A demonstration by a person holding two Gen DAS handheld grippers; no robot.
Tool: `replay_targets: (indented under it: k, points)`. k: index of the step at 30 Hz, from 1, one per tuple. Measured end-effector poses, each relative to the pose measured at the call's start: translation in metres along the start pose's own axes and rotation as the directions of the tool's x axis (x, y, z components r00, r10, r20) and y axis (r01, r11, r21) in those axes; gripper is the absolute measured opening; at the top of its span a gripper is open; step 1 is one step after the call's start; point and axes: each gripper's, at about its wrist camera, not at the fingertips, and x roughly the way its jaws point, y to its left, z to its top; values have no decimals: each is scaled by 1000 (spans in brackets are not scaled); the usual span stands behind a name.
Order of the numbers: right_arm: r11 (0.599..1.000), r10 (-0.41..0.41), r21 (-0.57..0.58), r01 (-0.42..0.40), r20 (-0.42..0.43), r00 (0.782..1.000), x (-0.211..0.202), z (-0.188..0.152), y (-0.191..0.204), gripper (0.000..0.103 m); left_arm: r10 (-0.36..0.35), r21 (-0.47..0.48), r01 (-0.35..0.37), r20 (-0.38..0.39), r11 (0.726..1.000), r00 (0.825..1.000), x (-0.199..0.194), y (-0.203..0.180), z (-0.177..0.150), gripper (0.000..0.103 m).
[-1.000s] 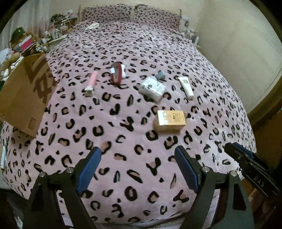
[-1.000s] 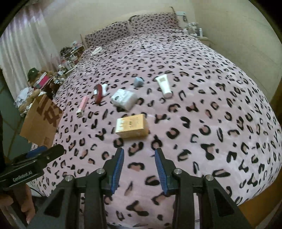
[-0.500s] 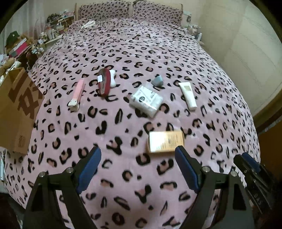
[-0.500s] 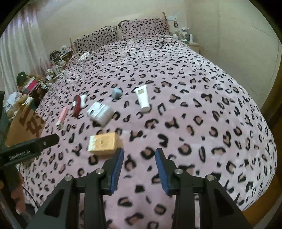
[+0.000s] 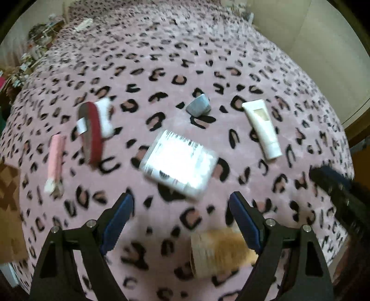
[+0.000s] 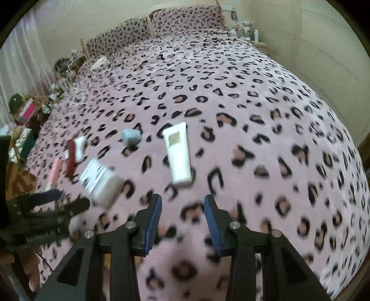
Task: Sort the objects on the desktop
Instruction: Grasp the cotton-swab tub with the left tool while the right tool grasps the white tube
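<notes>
Several items lie on the pink leopard-print bedspread (image 5: 175,58): a pink stick (image 5: 55,159), a dark red band with a white piece (image 5: 91,133), a white packet (image 5: 179,162), a small grey object (image 5: 198,107), a white tube (image 5: 262,128) and a tan box (image 5: 219,254). My left gripper (image 5: 180,201) is wide open just short of the white packet, with the tan box beneath its right finger. My right gripper (image 6: 182,201) stands partly open and empty, just short of the white tube (image 6: 178,152). The left gripper (image 6: 57,201) shows at the right wrist view's left edge.
A cardboard box (image 5: 9,208) stands off the bed's left side, near a cluttered shelf (image 6: 27,108). Leopard-print pillows (image 6: 185,18) and a bedside stand with bottles (image 6: 245,27) are at the far end. A pale wall (image 6: 323,46) runs along the right.
Both grippers have moved forward and down over the bed. The tan box has passed under the left gripper; the white tube now lies just ahead of the right one. Neither jaw gap has visibly changed.
</notes>
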Motion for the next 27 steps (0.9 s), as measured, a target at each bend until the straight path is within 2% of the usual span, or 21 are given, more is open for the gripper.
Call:
replay_targets:
  k: [7, 14, 15, 18, 23, 27]
  points:
    - [1000, 2, -7, -3, -69, 998, 57, 40, -5, 39, -2, 1, 2, -56, 1000, 998, 49, 6, 22, 87]
    - [998, 55, 2, -55, -142, 988, 102, 47, -2, 41, -11, 31, 13, -71, 999, 997, 77, 4, 26, 91]
    - [999, 39, -12, -42, -152, 988, 109, 46, 1, 41, -12, 34, 14, -68, 999, 998, 79, 4, 27, 92]
    - [998, -2, -56, -6, -135, 991, 117, 42, 8, 42, -6, 48, 8, -44, 999, 999, 83, 2, 28, 92]
    - [998, 5, -63, -11, -101, 995, 115, 37, 9, 42, 5, 75, -8, 36, 997, 999, 80, -3, 32, 92]
    - [998, 19, -59, -25, -100, 995, 115, 38, 5, 41, 18, 96, -21, 33, 995, 999, 86, -6, 33, 89]
